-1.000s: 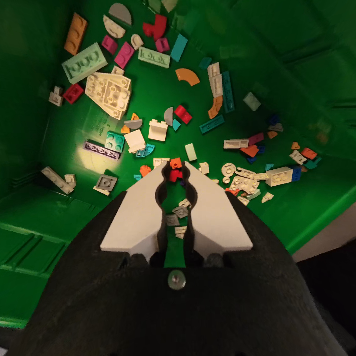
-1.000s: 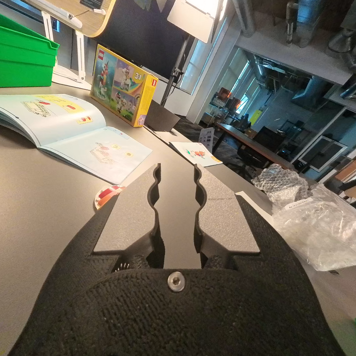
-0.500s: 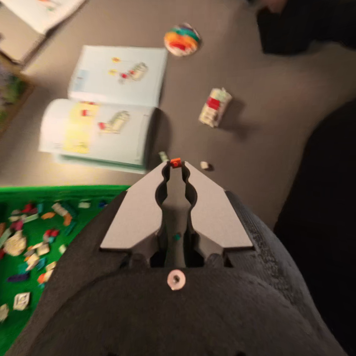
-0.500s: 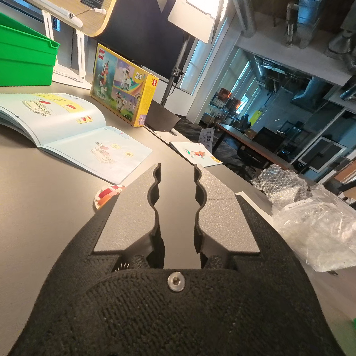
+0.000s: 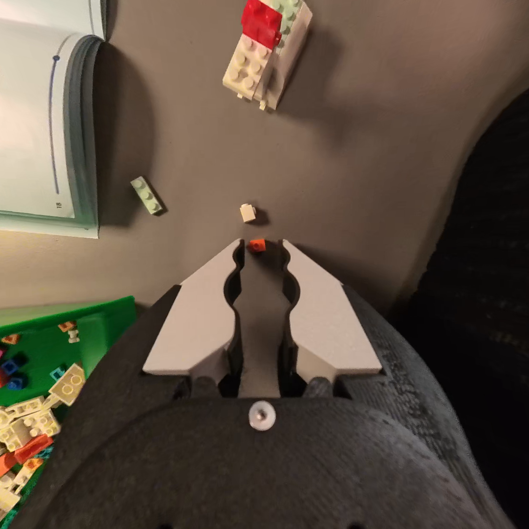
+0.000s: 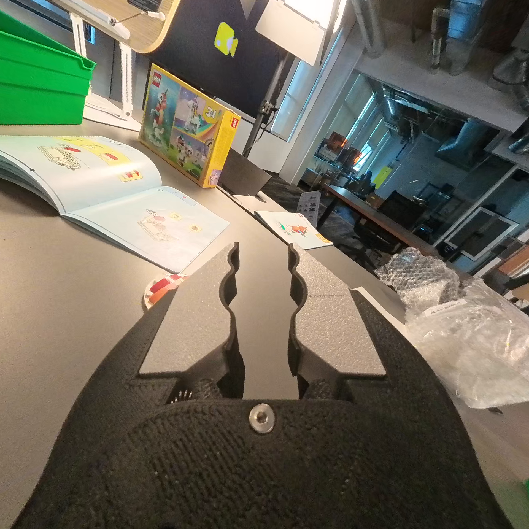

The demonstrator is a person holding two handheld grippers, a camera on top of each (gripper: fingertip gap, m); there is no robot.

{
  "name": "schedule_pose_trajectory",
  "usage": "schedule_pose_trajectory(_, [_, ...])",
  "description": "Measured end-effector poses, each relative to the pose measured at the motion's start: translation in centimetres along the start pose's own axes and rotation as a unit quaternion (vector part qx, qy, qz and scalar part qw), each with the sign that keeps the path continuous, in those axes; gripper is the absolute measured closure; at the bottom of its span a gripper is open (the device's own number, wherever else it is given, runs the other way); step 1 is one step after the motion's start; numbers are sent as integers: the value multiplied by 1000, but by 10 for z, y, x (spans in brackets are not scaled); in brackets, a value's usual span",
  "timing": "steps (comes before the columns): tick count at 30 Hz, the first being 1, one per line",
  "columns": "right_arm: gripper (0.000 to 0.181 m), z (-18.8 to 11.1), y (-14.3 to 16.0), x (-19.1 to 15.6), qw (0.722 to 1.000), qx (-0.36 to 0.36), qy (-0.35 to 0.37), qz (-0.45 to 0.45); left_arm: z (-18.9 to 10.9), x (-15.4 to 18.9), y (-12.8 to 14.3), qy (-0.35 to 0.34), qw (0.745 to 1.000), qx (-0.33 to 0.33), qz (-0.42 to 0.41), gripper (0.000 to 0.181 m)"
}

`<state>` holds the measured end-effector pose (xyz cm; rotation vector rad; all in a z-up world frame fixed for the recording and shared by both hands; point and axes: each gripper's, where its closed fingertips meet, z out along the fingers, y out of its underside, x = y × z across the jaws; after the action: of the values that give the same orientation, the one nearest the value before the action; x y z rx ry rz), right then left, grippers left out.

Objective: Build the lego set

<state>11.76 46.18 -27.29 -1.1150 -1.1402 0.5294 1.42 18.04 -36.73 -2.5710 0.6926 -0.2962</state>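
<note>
My left gripper (image 5: 262, 243) is open over the grey table. A small orange brick (image 5: 256, 246) lies loose on the table between its fingertips, closer to the left one. A small white brick (image 5: 247, 213) lies just beyond it. A pale green three-stud plate (image 5: 148, 199) lies to the left. A partly built white, pale green and red model (image 5: 264, 53) lies farther off. My right gripper (image 6: 263, 247) is open and empty, low over the table. A small round build with red and orange parts (image 6: 161, 287) sits by its left finger.
A green bin (image 5: 43, 369) of loose bricks is at lower left. The open instruction booklet (image 5: 37, 128) lies left; it also shows in the right wrist view (image 6: 114, 194). The yellow set box (image 6: 189, 137), a green bin (image 6: 40, 83), a second booklet (image 6: 294, 229) and plastic bags (image 6: 463, 323) stand around. My right fingertips sit around 30 cm from my left ones. Measured from the fingertips, the pale green three-stud plate (image 5: 148, 199) is 7 cm or so from the left gripper and 25 cm from the right.
My left gripper left the green bin with the orange brick, came down over the table, opened and let the brick go. The right gripper has stayed still.
</note>
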Motion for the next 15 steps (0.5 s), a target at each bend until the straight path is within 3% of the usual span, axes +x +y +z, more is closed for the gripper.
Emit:
schedule_pose_trajectory(4, [149, 0, 0, 0, 1000, 0, 1, -1, -18, 1, -11, -6, 999, 47, 9, 161])
schedule_pose_trajectory(7, [149, 0, 0, 1, 1000, 0, 2, -1, -52, -12, -24, -42, 993, 109, 21, 161])
schedule_pose_trajectory(9, [149, 0, 0, 1, 1000, -1, 3, -1, -90, -47, -27, -133, 979, 150, 28, 166])
schedule_pose_trajectory(12, [149, 0, 0, 1, 1000, -1, 4, -2, -144, -110, -8, -263, 950, 169, -12, 171])
schedule_pose_trajectory(15, [149, 0, 1, 1, 1000, -2, 5, -3, -153, -153, 25, -263, 950, 131, -105, 170])
